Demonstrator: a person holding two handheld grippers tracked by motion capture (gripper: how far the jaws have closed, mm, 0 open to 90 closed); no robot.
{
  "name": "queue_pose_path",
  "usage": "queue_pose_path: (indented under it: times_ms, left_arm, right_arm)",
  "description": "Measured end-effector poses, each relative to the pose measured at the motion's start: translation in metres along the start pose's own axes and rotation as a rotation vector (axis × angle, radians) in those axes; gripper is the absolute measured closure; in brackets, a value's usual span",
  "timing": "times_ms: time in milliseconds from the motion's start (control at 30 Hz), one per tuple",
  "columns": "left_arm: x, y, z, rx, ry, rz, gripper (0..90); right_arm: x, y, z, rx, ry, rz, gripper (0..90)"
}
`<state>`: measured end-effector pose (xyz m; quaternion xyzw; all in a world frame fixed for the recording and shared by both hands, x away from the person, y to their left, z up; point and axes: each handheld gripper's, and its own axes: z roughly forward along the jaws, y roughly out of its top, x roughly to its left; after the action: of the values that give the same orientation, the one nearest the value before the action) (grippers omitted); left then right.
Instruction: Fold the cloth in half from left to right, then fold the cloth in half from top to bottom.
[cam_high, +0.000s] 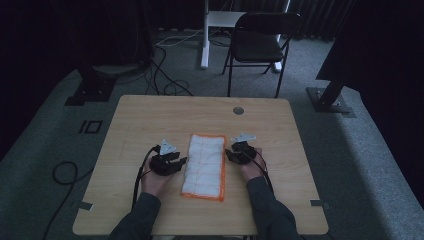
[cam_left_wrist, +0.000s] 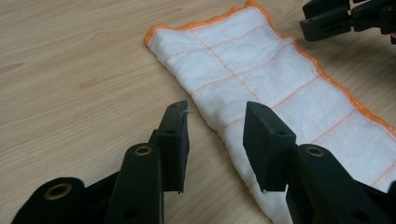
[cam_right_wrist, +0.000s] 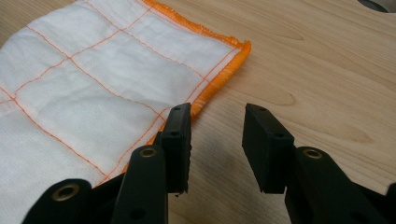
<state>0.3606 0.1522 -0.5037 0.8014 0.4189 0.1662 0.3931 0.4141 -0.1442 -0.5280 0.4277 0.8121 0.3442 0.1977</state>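
Folded cloth (cam_high: 204, 165) at frame centre; left gripper (cam_high: 176, 163) and right gripper (cam_high: 231, 153) flank it, jaws wide, empty (seemingly not touching).

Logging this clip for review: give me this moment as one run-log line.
left gripper: open, at cloth's left edge | right gripper: open, at orange hem | cloth: folded, flat on table, ungripped

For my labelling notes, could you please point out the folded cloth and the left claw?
White folded cloth with orange hem (cam_high: 204, 165): high view, its middle.
Left claw (cam_left_wrist: 215, 133): left gripper view, between fingertips.
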Motion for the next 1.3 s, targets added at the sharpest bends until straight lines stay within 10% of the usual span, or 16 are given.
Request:
queue_pose_path:
  times_ms: [1300]
  left_arm:
    - [0.025, 0.032, 0.06, 0.036, 0.033, -0.078, 57.8]
  right_arm:
    - [0.002, 0.018, 0.022, 0.009, 0.023, 0.058, 62.6]
